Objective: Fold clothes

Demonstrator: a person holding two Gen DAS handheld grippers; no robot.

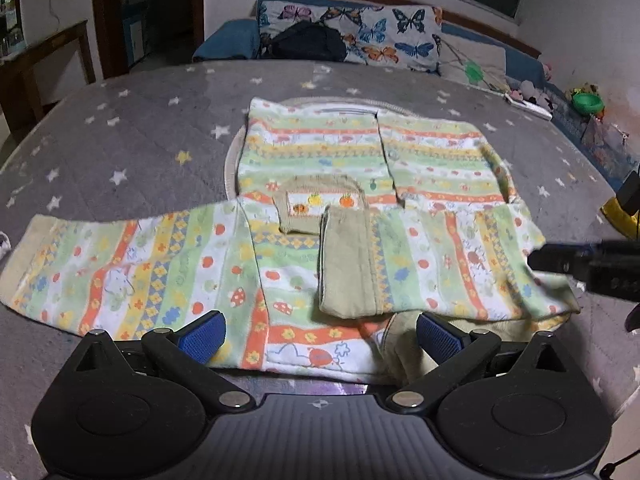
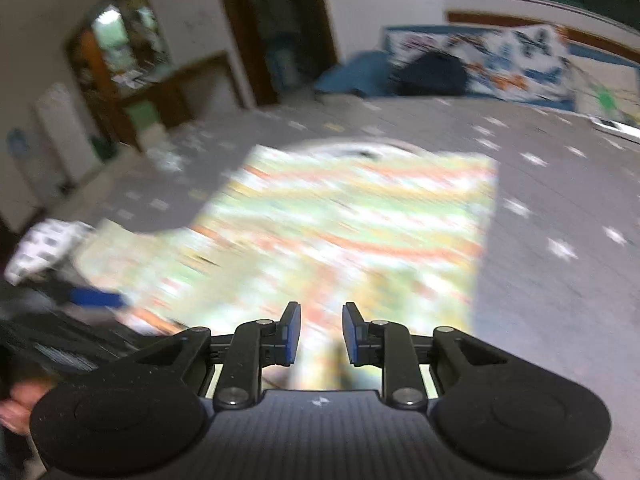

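A child's cardigan (image 1: 320, 148) with green, orange and yellow stripes lies flat on the grey star-print bedspread (image 1: 140, 120). One sleeve (image 1: 120, 264) stretches out to the left. The other sleeve (image 1: 420, 264) is folded across the front, its beige cuff (image 1: 348, 264) near the middle. My left gripper (image 1: 320, 336) hovers open and wide over the cardigan's near edge, nothing between its blue pads (image 1: 202, 336). My right gripper (image 2: 322, 332) is over the blurred cardigan (image 2: 340, 220), jaws a narrow gap apart with nothing gripped. Its dark tip (image 1: 560, 264) enters the left wrist view from the right, over the folded sleeve.
A butterfly-print pillow (image 1: 380, 36) and a dark bag (image 1: 308, 42) lie at the bed's far side. Toys and a green bowl (image 1: 586, 102) sit at the far right. A wooden desk (image 1: 48, 52) stands to the left. A white patterned cloth (image 2: 44, 248) lies near the left sleeve.
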